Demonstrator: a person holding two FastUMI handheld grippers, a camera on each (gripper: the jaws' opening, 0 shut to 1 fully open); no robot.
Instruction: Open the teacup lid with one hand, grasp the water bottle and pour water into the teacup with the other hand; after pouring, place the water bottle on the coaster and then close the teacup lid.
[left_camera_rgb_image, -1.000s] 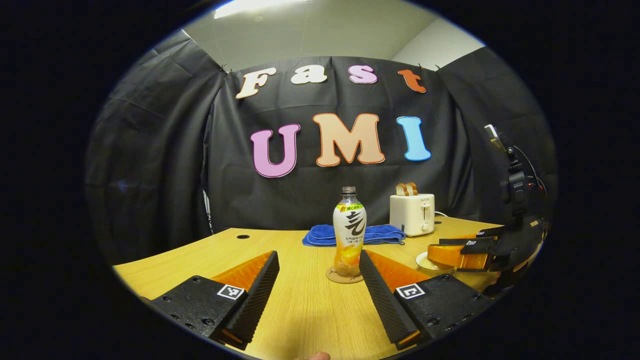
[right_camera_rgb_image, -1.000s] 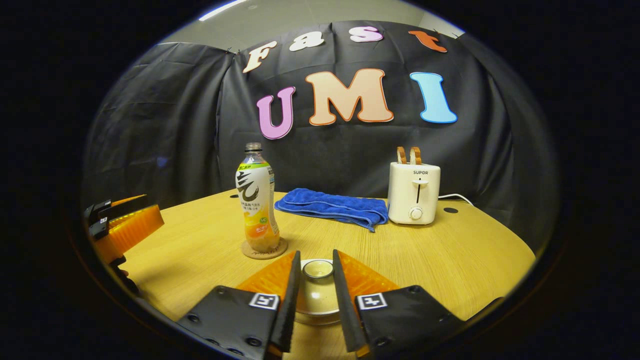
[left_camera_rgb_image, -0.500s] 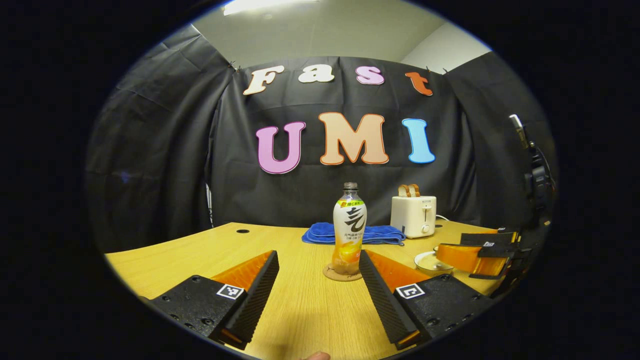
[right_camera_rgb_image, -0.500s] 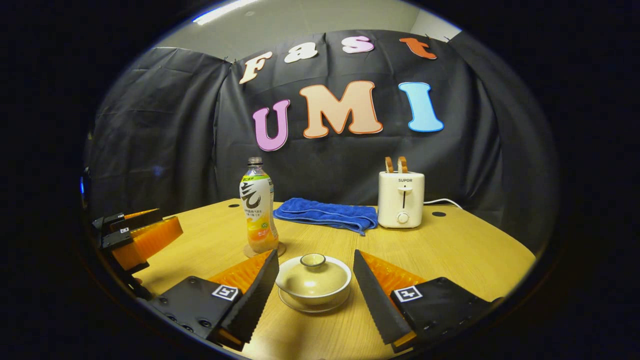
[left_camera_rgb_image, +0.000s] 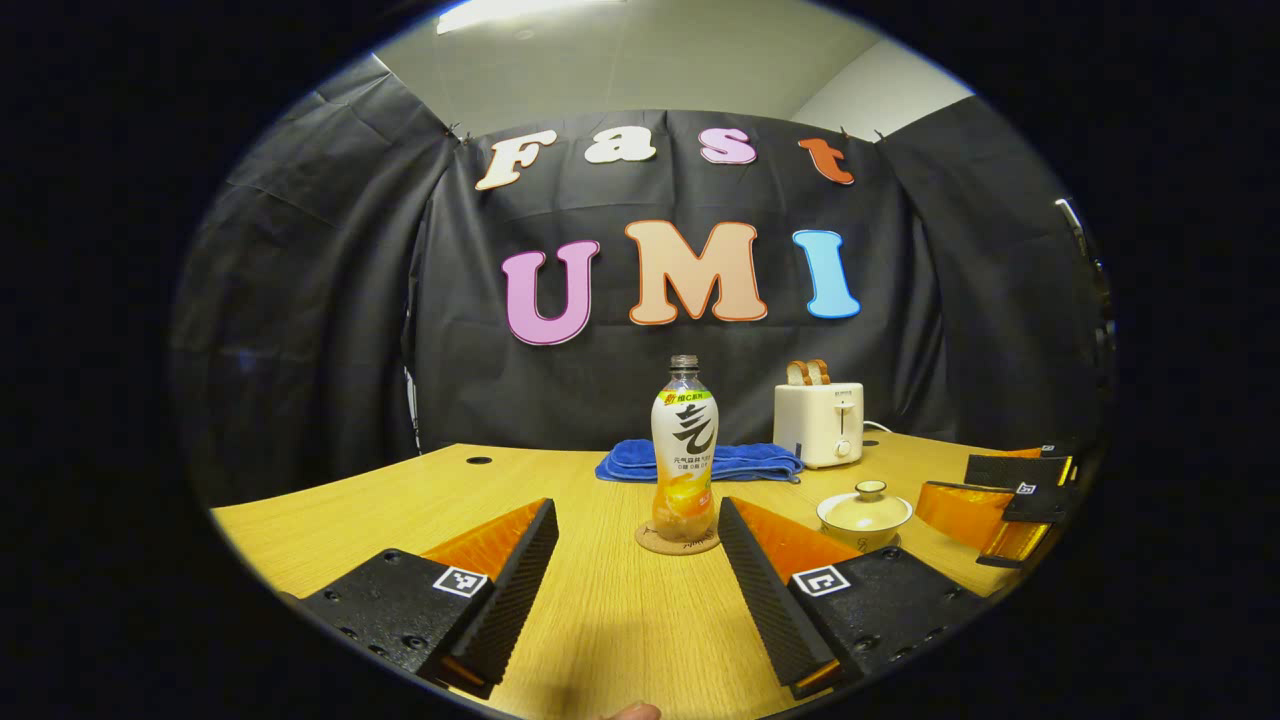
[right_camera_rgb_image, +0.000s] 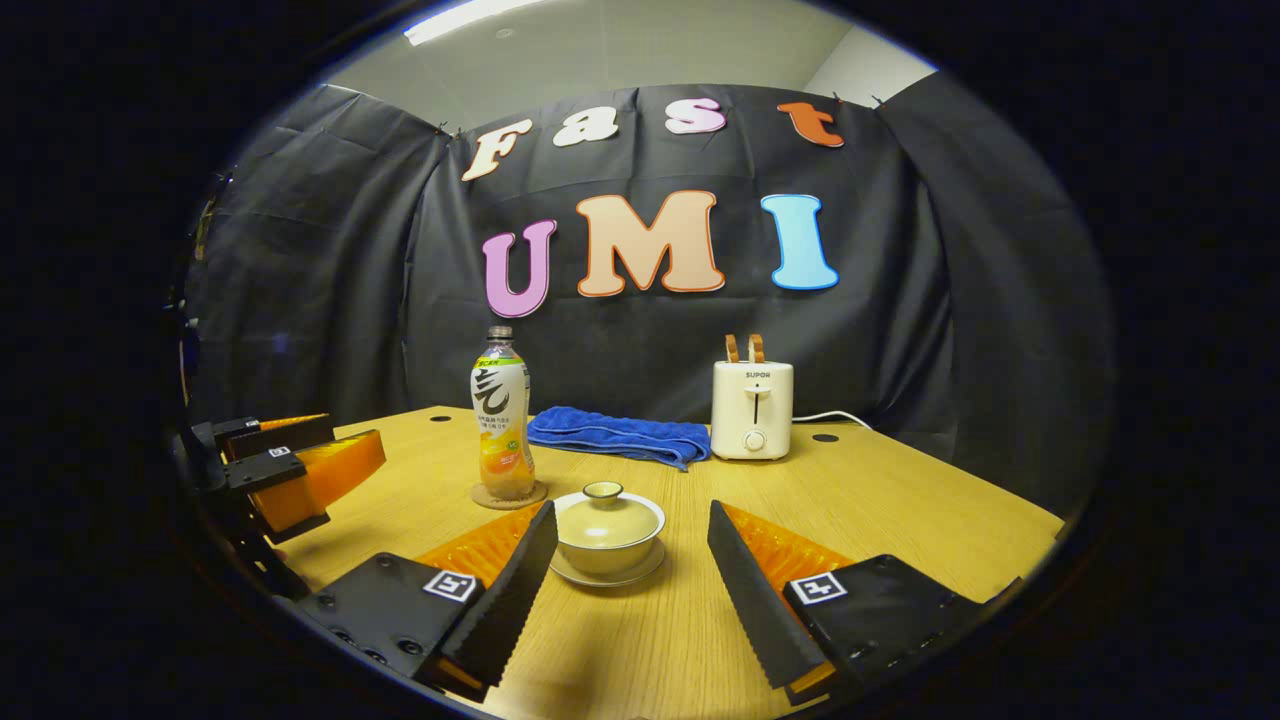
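Between our right gripper (right_camera_rgb_image: 630, 580) fingers, just ahead of the tips, sits the teacup (right_camera_rgb_image: 607, 545) on its saucer, lid (right_camera_rgb_image: 605, 512) on and seated. Fingers spread wide, nothing touching the cup. Same on the left gripper (left_camera_rgb_image: 635, 580): fingers wide apart, empty, table (left_camera_rgb_image: 620, 640) bare between them.

Beyond the left fingertips, roughly centred but nearer the right-hand finger: water bottle (left_camera_rgb_image: 683, 448) upright on the coaster (left_camera_rgb_image: 677, 540), no cap that we can see, orange liquid low in the body. In right gripper view the bottle stands past and to the left of the left finger; cup is right of the bottle.

Farther back: blue towel (right_camera_rgb_image: 615, 436) folded, then white toaster (right_camera_rgb_image: 752, 410) w/ two slices up, near the cloth wall.

Progress, as we judge it: looks finished — bottle on coaster, lid closed, both grippers free. But the lid hides the cup's contents, so we can't confirm water went in; the layout alone would equally fit a start state. If done, nothing left except pulling clear.
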